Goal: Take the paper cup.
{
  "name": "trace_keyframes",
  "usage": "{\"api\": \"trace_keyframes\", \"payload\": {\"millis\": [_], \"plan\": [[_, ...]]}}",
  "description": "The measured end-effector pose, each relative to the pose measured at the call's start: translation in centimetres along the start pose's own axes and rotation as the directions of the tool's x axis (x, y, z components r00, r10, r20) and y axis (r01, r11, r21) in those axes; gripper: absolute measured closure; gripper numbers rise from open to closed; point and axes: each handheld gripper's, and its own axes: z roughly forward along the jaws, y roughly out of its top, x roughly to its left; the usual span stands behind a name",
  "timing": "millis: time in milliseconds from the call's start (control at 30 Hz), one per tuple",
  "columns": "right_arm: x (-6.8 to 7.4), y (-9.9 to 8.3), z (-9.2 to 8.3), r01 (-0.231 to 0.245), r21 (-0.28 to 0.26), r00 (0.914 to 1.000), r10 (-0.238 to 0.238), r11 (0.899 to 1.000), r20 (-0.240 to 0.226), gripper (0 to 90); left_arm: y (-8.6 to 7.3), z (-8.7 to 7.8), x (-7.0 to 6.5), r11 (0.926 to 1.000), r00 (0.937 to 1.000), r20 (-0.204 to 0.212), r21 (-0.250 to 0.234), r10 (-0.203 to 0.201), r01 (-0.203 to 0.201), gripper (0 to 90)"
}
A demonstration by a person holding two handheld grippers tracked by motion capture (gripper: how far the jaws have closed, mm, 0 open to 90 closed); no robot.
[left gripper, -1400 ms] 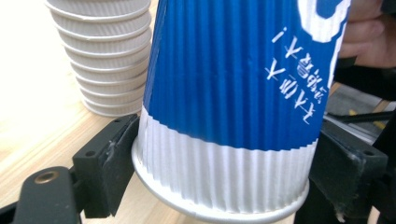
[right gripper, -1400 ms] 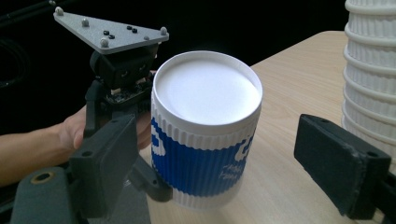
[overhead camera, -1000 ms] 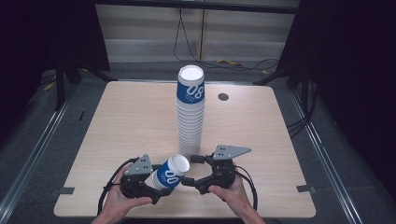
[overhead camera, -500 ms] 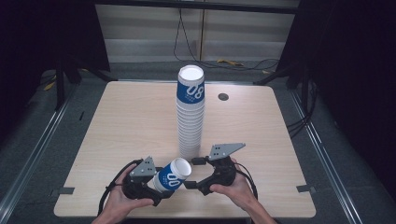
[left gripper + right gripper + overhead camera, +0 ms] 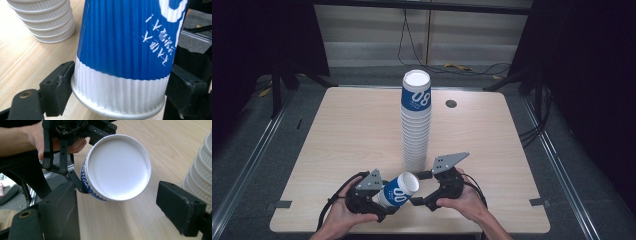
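Bright tabletop, dark surroundings, soft close-ups

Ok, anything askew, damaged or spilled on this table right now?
Nothing damaged or spilled. The tall stack of white ribbed paper cups stands upright, bottoms up. One blue-and-white ribbed paper cup is tipped sideways, but it is clamped in the left gripper; the right gripper is open at its base.

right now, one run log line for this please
left gripper: shut on blue and white paper cup | right gripper: jaws closing, open by base | tall cup stack: upright
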Motion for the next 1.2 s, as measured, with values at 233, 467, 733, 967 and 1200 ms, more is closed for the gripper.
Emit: {"api": "trace_keyframes", "payload": {"millis": [233, 467, 733, 967, 1200], "plan": [[0.0, 0.2, 0.2, 0.027, 0.065, 0.9996, -0.027, 0.998, 0.000, 16.0, 0.2, 0.4, -0.2, 0.9988, 0.9995, -0.011, 0.039, 0.031, -0.030, 16.1], [0.0, 0.6, 0.4, 0.061, 0.132, 0.9981, -0.061, 0.989, 0.003, 17.1, 0.4, 0.7, -0.3, 0.9948, 0.9982, -0.024, 0.086, 0.056, -0.053, 16.2], [-0.4, 0.9, 0.7, 0.088, 0.201, 0.9960, -0.089, 0.976, -0.004, 17.2, 0.2, 1.1, -0.6, 0.9937, 0.9981, -0.016, 0.097, 0.059, -0.057, 16.3], [-0.3, 1.4, 1.3, 0.126, 0.261, 0.9920, -0.123, 0.957, -0.029, 18.9, 0.3, 1.2, -0.7, 0.9902, 0.9973, -0.003, 0.120, 0.073, -0.073, 16.4], [-0.2, 1.6, 2.0, 0.141, 0.266, 0.9896, -0.128, 0.954, -0.066, 20.2, 0.5, 1.4, -0.9, 0.9906, 0.9971, 0.004, 0.114, 0.076, -0.076, 16.4]]}}
